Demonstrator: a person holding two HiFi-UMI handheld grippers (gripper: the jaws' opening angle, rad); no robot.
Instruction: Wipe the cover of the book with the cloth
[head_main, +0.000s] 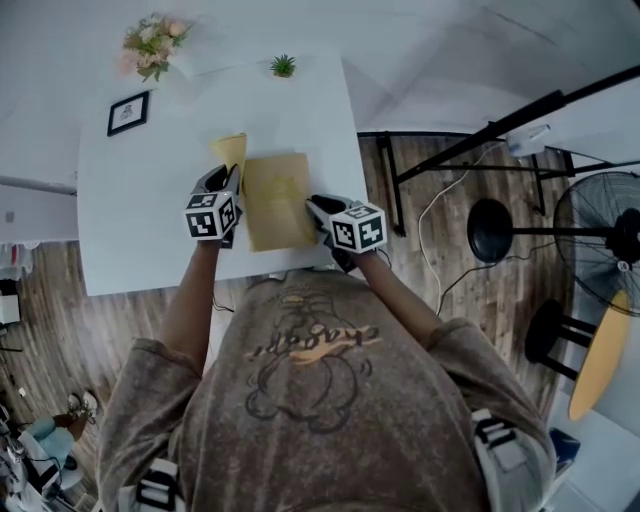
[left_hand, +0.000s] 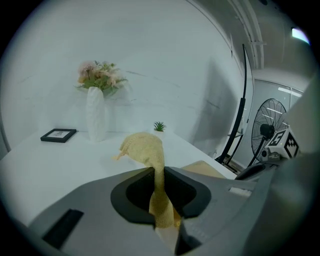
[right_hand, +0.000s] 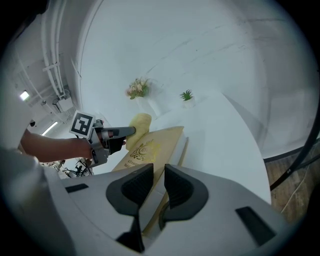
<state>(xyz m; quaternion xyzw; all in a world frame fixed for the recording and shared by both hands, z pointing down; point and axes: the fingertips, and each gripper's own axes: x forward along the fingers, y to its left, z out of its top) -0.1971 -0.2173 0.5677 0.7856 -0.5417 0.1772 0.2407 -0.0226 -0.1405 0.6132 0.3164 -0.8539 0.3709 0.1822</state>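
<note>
Your L gripper (left_hand: 159, 174) is clamped tight on the cloth (left_hand: 146, 148). A pinched neck runs through the jaws and the loose yellow bunch stands out past the tips.

From that bunch the book (head_main: 277, 200) lies to the R and a bit toward you. The cloth sits at the book's far-L corner, over or just beside the L edge; can't tell if it's touching the cover.

The book's long axis runs away from you across the white table (head_main: 140, 230), tilted slightly. So my read is the wipe should go R across the cover and back toward you along that axis, not further out. The L hand has the cloth and is already at the cover's edge, so it's the one to move.

Your R gripper (right_hand: 159, 171) is closed on the book's near-R corner w/ the edge sandwiched between the jaws. It's prob. pinning the book so it won't slide under the cloth.

- **Head view:** gives the layout, w/ cloth L of the book and a gripper on either side, but no detail of contact.
- **R gripper view:** adds the gold emblem and print on the cover, the page edge on the R side, and the cloth bunch at the far corner.
- **L gripper view:** shows the grip on the cloth itself, but only a sliver of book off to the R behind the jaw.
</note>
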